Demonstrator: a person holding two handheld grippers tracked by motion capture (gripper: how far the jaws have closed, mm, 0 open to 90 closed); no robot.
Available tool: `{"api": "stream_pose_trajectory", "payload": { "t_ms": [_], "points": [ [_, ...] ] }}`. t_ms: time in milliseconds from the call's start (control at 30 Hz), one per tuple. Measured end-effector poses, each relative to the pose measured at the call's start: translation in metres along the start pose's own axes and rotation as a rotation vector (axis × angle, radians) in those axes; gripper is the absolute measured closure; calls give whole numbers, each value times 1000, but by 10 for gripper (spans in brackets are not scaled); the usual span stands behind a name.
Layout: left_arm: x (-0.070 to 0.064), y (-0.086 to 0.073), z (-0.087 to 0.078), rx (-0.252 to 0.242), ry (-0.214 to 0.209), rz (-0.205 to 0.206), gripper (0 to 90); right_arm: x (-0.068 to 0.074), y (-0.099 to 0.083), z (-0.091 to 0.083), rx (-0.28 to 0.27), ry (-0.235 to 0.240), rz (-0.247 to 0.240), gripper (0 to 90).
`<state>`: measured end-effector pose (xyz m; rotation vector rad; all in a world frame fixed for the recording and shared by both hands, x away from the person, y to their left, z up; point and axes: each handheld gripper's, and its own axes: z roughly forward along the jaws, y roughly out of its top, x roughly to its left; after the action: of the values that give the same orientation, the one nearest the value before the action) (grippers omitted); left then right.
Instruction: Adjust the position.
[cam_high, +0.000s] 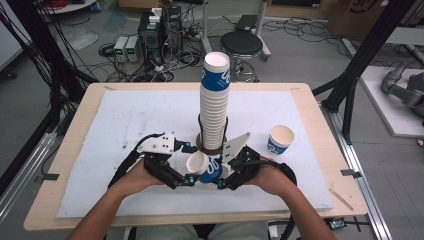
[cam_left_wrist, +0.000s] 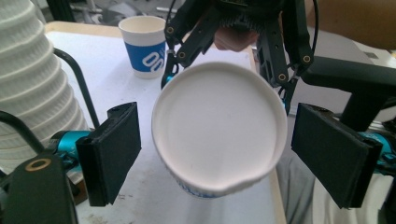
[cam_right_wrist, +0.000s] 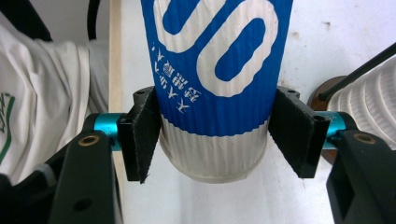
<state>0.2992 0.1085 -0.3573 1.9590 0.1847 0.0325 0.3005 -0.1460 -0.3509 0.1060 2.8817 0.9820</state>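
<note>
a: right gripper (cam_right_wrist: 215, 135), pads pressed on both sides of a paper cup (cam_right_wrist: 217, 70) near its base; the cup lies tilted over the table's near edge, mouth turned toward the left gripper (cam_left_wrist: 210, 158).

b: and the left one?

a: left gripper spread wide, its pads standing apart from the cup's rim on either side, touching nothing; the white mouth of the cup sits between them.

b: where does that put the cup on the table?

a: in the high view, the held cup (cam_high: 206, 167) hangs between the two grippers, just in front of the tall stack of cups (cam_high: 215, 105) on its round wooden base; the right gripper (cam_high: 223, 176) and left gripper (cam_high: 186, 172) flank it.

b: anything else out?

a: one loose cup (cam_high: 279, 138) stands upright to the right of the stack, well apart from the hands; white mat (cam_high: 125, 120) under all of it.

b: how far along?

a: by the look of it, late in the stacking; most cups already nested; this one is yet to go on top, the loose one after it.
</note>
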Motion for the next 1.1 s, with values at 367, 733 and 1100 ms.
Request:
{"api": "stream_pose_trajectory", "payload": {
  "t_ms": [367, 733, 1100],
  "points": [
    [2, -2, 11, 91, -13, 2, 205, 1, 17, 3, 164, -8, -57, 368],
    [4, -3, 13, 122, -31, 8, 297, 3, 26, 5, 255, -25, -101, 367],
    [3, -5, 8, 69, -3, 50, 309, 2, 17, -2, 133, -31, -68, 217]
  ]
}}
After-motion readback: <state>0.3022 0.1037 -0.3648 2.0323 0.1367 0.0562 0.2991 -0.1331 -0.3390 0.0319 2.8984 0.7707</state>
